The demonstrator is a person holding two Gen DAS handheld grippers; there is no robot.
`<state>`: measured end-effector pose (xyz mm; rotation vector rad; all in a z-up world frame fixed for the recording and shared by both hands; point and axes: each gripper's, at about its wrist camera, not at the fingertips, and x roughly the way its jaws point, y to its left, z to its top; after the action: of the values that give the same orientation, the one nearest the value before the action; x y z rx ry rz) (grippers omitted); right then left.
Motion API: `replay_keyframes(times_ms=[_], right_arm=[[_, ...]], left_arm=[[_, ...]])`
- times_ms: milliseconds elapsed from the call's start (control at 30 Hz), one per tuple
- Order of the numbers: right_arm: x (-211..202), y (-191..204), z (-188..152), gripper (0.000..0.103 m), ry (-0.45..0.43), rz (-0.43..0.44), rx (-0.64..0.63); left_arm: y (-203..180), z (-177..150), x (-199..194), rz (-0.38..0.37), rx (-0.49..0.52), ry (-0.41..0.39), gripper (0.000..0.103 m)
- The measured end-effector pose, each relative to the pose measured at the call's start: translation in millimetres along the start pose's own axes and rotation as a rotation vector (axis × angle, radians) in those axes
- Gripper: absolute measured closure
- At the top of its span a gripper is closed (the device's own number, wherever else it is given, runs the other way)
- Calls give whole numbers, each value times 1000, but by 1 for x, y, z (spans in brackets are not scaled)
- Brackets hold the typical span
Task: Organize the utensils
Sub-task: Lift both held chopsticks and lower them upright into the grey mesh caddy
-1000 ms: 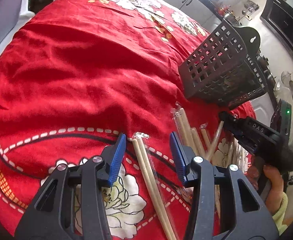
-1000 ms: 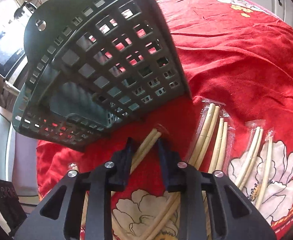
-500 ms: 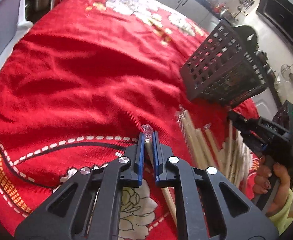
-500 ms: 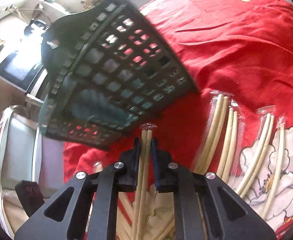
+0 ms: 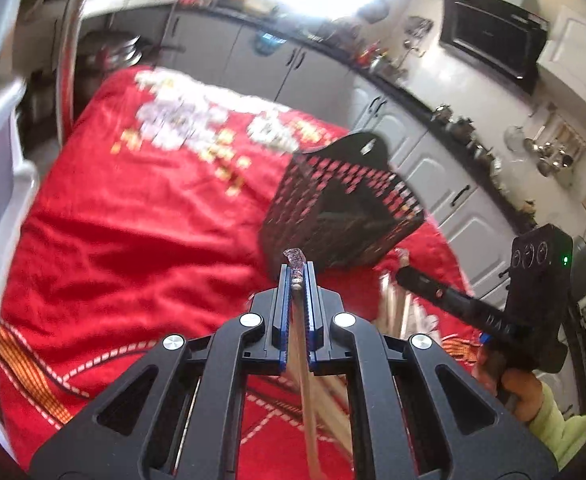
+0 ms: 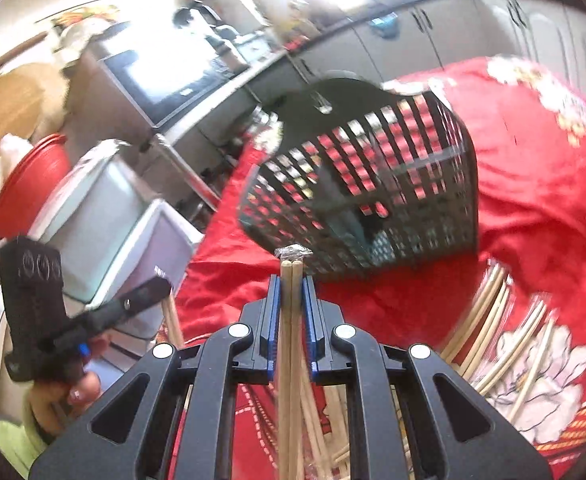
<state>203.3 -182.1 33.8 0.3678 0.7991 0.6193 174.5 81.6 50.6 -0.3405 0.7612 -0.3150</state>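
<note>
Gripping a wrapped pair of chopsticks apiece, both claws have come up off the red tablecloth (image 5: pixel 133 220) since a second ago, when the left one still stood wide apart over its pair and the right was only closing in. Nearest the lens now, the left gripper (image 5: pixel 296 280) is clamped on the left pair of chopsticks (image 5: pixel 299 320), the crimped plastic end of the wrapper poking out just past the blue pads (image 5: pixel 280 300). The right gripper (image 6: pixel 292 292) is likewise pinched tight on the right pair of chopsticks (image 6: pixel 291 320), two wooden tips side by side showing above the pads. Below and beside the right gripper, the remaining wrapped chopsticks (image 6: pixel 493 340) lie fanned on the cloth, blurred by motion. Beyond both claws sits the black perforated basket (image 5: pixel 341 208), tipped over with its mouth toward the grippers. Two pickups look done; judging by the lift, delivery into the basket comes next, and its slanted opening may call for feeding each pair in end first. Farther back run the kitchen cabinets (image 5: pixel 433 168).
</note>
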Motion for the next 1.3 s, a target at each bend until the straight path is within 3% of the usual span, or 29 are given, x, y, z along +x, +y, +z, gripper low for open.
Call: replay_keyframes(times_ms=[367,833,1167,1300], right_arm=[[-37,38,22,93,-149,-3,-158],[-98,50,65,96,-347,-40,-272],[-125,52,115,97,-455,-86,-317],[-123,49,128,97,-469,-102,-329]], left_arm=[[-56,40,-35,-41,126,-111,100],[-97,103,-63,-46,185,-264,100],[-125,161,-64,62,231,-435,100],[-135,170,-52,110,256,-463,100]])
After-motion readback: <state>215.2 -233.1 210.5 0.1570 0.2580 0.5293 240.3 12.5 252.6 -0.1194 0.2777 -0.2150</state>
